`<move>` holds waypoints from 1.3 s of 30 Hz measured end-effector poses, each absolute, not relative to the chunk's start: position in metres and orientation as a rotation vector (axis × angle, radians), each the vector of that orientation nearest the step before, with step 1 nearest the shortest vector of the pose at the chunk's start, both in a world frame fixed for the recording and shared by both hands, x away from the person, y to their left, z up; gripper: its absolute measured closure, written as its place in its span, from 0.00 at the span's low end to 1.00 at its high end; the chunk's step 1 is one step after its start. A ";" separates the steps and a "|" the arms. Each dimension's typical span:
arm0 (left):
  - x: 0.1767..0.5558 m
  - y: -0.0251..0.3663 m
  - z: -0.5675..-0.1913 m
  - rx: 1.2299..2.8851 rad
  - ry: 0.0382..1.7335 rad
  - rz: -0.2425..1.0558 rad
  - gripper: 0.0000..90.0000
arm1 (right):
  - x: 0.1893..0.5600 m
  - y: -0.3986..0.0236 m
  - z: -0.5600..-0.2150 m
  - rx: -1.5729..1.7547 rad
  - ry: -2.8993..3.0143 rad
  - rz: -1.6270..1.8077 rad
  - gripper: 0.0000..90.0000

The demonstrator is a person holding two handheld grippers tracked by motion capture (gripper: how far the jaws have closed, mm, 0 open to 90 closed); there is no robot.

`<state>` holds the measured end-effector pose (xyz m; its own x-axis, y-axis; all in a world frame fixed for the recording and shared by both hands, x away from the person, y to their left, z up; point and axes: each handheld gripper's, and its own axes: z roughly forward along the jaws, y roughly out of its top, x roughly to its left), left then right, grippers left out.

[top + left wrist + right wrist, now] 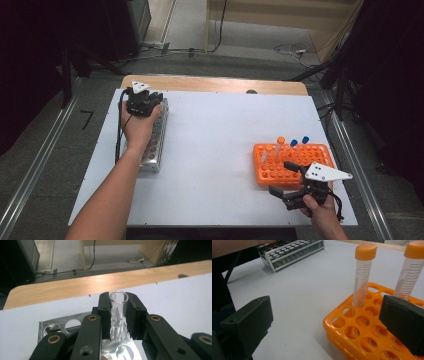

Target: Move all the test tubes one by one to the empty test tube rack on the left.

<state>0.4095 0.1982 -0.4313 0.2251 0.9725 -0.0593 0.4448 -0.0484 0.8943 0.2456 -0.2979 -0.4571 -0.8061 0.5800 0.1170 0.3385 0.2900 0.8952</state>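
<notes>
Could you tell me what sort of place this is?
Probably a lab-style recording bench: a metal tube rack, an orange rack of capped tubes, and a white table amid floor cables.

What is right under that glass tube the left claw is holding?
The metal rack lies under the glass tube, which the left gripper clamps upright over its round holes. The jaws hide the tube's lower end, so whether it already sits in a hole cannot be seen.

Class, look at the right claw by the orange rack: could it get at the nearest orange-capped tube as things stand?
Probably yes. The right claw stands open and holds nothing, and the orange-capped tube stands upright in the orange rack just ahead, with nothing between them.
</notes>
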 end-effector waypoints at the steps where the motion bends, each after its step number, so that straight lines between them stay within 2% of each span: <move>1: 0.410 0.198 -0.431 1.645 1.354 0.768 0.84 | 0.246 -0.298 -0.457 0.847 2.327 1.527 0.00; 4: 0.409 0.198 -0.431 1.651 1.367 0.754 0.83 | 0.246 -0.298 -0.457 0.848 2.326 1.525 0.00; 10: 0.406 0.201 -0.428 1.628 1.372 0.697 0.70 | 0.246 -0.299 -0.456 0.858 2.313 1.530 0.00; 18: 0.389 0.196 -0.421 1.598 1.291 0.653 0.37 | 0.248 -0.302 -0.455 0.874 2.286 1.534 0.00; 20: 0.382 0.194 -0.420 1.599 1.278 0.666 0.32 | 0.249 -0.304 -0.455 0.883 2.280 1.535 0.00; 30: 0.347 0.184 -0.416 1.581 1.197 0.609 0.16 | 0.255 -0.309 -0.455 0.909 2.263 1.522 0.00; 39: 0.309 0.176 -0.414 1.573 1.117 0.589 0.09 | 0.259 -0.315 -0.455 0.946 2.235 1.506 0.00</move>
